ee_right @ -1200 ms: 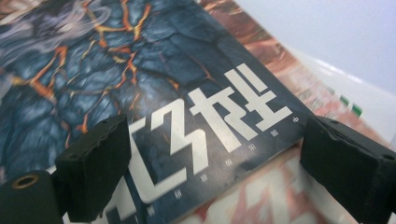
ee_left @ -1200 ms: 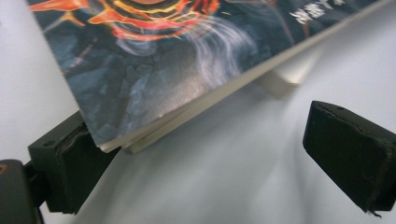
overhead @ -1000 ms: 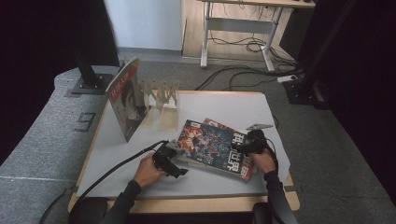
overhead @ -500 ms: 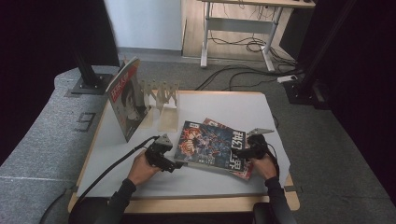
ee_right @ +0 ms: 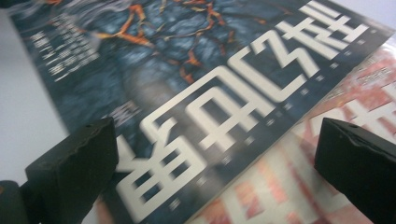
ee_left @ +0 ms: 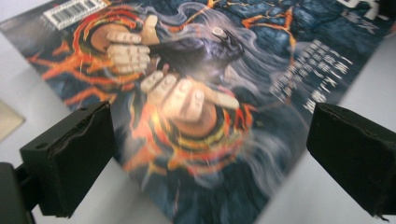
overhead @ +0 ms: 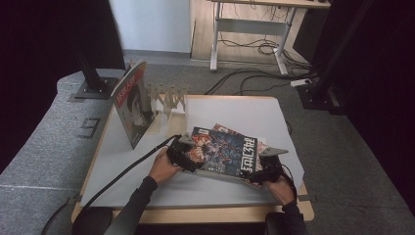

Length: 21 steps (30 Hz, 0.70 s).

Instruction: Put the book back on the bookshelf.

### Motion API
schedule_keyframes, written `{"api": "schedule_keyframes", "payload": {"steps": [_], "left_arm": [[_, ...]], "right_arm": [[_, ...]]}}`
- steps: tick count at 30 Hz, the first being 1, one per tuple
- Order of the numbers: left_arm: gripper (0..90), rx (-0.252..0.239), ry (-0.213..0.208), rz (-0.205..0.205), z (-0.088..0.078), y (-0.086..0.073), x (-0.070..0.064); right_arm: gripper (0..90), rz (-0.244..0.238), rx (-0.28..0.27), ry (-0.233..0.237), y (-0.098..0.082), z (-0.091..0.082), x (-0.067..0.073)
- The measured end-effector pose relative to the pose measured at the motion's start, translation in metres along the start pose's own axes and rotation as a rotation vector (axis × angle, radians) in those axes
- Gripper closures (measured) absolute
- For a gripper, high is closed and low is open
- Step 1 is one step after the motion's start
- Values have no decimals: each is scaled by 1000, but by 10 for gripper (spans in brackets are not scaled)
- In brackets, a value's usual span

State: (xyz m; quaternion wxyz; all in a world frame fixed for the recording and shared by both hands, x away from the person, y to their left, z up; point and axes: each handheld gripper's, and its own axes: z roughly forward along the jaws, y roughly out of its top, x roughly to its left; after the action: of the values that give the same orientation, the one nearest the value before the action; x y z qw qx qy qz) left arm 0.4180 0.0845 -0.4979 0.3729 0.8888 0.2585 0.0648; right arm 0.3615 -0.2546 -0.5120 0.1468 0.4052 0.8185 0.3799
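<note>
The top magazine (overhead: 222, 152) has a dark blue cover with orange flame streaks, a figure with raised fists, a barcode and large white block characters. It lies flat near the desk's (overhead: 235, 110) front edge, on a red magazine (overhead: 261, 147), its long axis running from left to front right corner. The left gripper (overhead: 188, 155) and right gripper (overhead: 258, 172) have just been opening; both stand wide, clamping nothing.

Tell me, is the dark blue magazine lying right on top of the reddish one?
Touching. In the right gripper view the dark blue magazine overlaps the reddish magazine, its edge flat on that cover with no gap.
</note>
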Motion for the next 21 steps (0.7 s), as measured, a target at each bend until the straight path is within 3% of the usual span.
{"api": "schedule_keyframes", "payload": {"steps": [4, 8, 12, 21], "left_arm": [[10, 4, 5, 3, 9, 7, 0], [1, 16, 13, 17, 15, 11, -2], [10, 5, 0, 13, 16, 15, 0], [11, 16, -3, 37, 28, 29, 1]], "right_arm": [[0, -19, 0, 16, -4, -3, 7], [0, -66, 29, 2, -6, -2, 12], [0, -58, 24, 15, -6, -2, 10], [10, -19, 4, -25, -8, -5, -6]]}}
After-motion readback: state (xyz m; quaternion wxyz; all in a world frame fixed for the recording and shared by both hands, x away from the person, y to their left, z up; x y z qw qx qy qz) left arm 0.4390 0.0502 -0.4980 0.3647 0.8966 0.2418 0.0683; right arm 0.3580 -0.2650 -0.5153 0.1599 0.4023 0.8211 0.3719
